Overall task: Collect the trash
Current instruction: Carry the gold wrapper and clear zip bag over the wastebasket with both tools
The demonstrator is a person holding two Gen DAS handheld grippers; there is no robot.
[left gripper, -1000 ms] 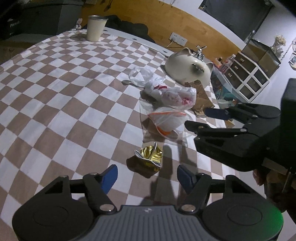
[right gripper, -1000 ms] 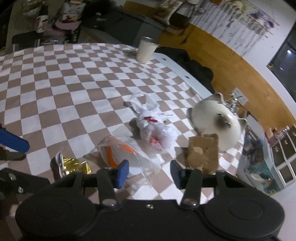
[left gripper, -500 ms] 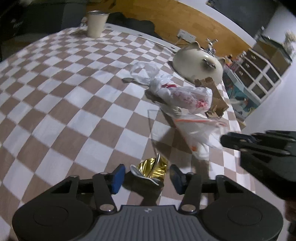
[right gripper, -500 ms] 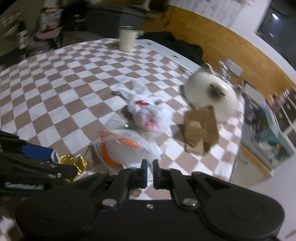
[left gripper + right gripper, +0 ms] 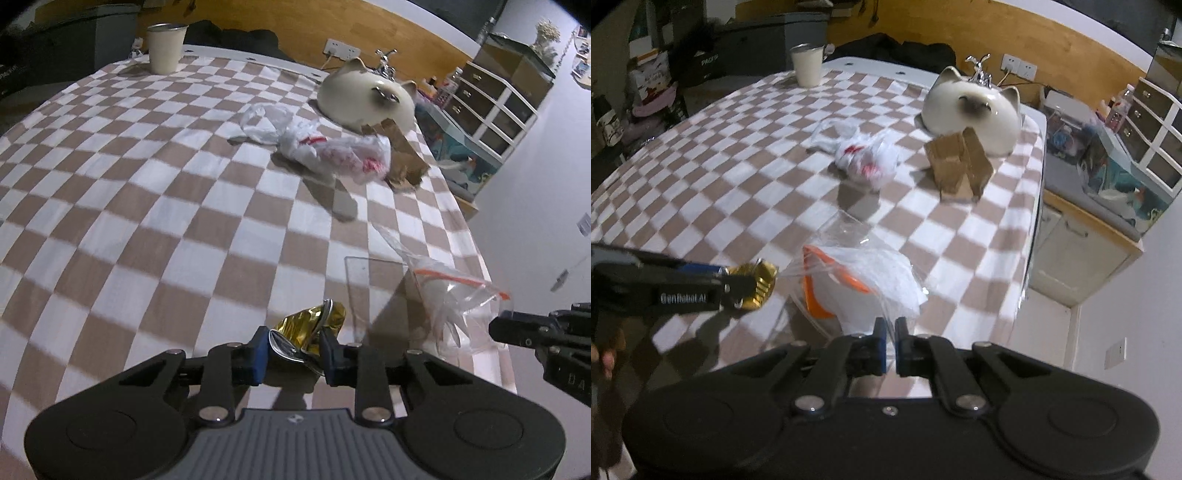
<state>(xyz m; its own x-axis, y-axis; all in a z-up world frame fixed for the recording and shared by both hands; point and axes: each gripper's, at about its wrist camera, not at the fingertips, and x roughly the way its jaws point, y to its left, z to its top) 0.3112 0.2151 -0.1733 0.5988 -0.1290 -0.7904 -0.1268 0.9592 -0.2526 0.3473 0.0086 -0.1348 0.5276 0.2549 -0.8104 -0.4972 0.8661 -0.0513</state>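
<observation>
My left gripper (image 5: 293, 350) is shut on a crumpled gold foil wrapper (image 5: 308, 326), held just above the checkered tablecloth; the wrapper also shows in the right wrist view (image 5: 757, 282). My right gripper (image 5: 890, 345) is shut on the edge of a clear zip bag with an orange strip (image 5: 857, 288), lifted near the table's right edge; the bag also shows in the left wrist view (image 5: 443, 291). A crumpled white plastic bag with red print (image 5: 325, 147) and a brown paper bag (image 5: 958, 168) lie farther back.
A white cat-shaped ceramic piece (image 5: 975, 107) stands at the back right beside the paper bag. A cream cup (image 5: 164, 48) stands at the far back edge. The table's right edge (image 5: 1032, 221) drops to a floor with cabinets and drawers.
My left gripper has moved onto the gold wrapper and shut on it. My right gripper has shut on the zip bag and pulled it toward the table's right edge.
</observation>
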